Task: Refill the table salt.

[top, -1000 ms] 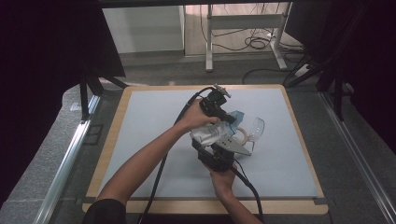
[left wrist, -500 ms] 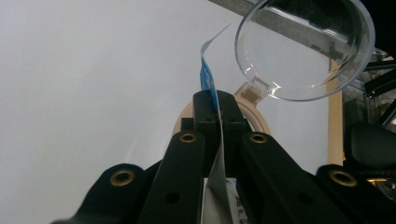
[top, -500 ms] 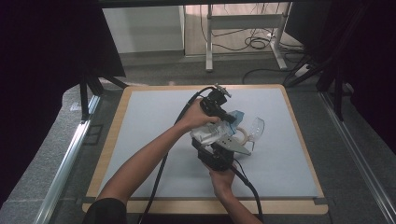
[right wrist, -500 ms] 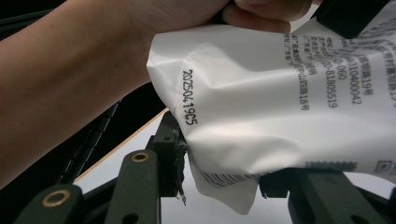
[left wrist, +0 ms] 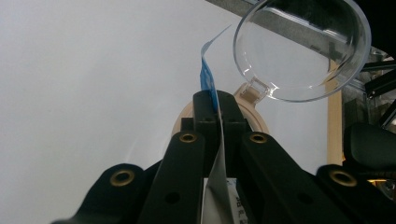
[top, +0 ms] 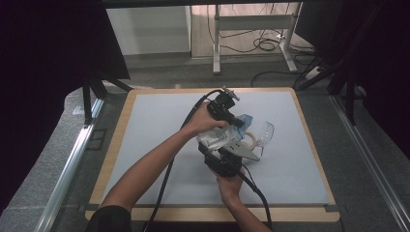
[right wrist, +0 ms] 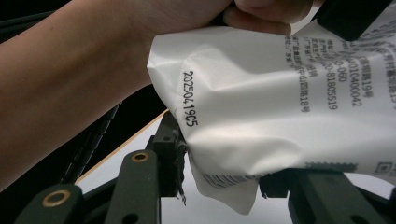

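Note:
A white packet [top: 215, 137] with black print and a blue top edge is held up between both grippers over the mat. My left gripper [top: 236, 121] is shut on the packet's blue edge [left wrist: 207, 77], which runs edge-on between its jaws [left wrist: 215, 100]. My right gripper [top: 221, 151] comes from below, and its jaws press on the packet's lower body [right wrist: 261, 107] from both sides [right wrist: 224, 175]. Just behind them a beige ring [top: 250, 141] with a hinged clear round lid [top: 266, 131] rests on the mat; that lid [left wrist: 303, 46] stands open in the left gripper view.
The pale grey mat [top: 159, 125] lies on a wooden board [top: 116, 145]. Black cables [top: 169, 169] trail from both grippers toward the near edge. A metal stand [top: 251, 24] and floor cables are beyond the table.

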The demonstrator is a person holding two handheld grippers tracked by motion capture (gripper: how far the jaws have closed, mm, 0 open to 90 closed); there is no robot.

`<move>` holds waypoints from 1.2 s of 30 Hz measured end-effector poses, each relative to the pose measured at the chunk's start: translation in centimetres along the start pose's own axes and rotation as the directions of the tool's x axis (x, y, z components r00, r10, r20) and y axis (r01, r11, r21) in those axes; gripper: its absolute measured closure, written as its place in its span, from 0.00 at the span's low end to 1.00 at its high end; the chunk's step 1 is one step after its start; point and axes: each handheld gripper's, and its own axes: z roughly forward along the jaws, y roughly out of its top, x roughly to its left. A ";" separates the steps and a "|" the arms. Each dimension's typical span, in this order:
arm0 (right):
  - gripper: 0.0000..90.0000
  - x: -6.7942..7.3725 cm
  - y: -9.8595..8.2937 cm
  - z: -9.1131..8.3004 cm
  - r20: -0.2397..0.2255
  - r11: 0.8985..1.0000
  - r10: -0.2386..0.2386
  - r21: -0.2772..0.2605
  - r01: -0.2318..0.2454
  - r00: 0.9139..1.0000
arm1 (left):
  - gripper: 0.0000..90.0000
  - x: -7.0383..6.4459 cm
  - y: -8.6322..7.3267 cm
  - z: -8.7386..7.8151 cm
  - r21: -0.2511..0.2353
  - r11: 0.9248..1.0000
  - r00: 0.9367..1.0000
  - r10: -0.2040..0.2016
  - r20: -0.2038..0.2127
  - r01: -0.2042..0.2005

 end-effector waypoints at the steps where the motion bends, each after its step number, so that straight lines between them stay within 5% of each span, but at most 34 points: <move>1: 0.66 0.0 0.0 0.0 0.001 1.000 -0.001 0.001 0.001 1.000 | 0.99 0.0 0.0 0.0 0.000 1.000 1.000 0.000 0.000 0.000; 36: 0.66 0.0 0.1 0.0 -0.003 1.000 -0.011 0.001 0.011 1.000 | 0.99 -0.1 0.0 0.0 -0.003 1.000 1.000 0.000 -0.002 0.000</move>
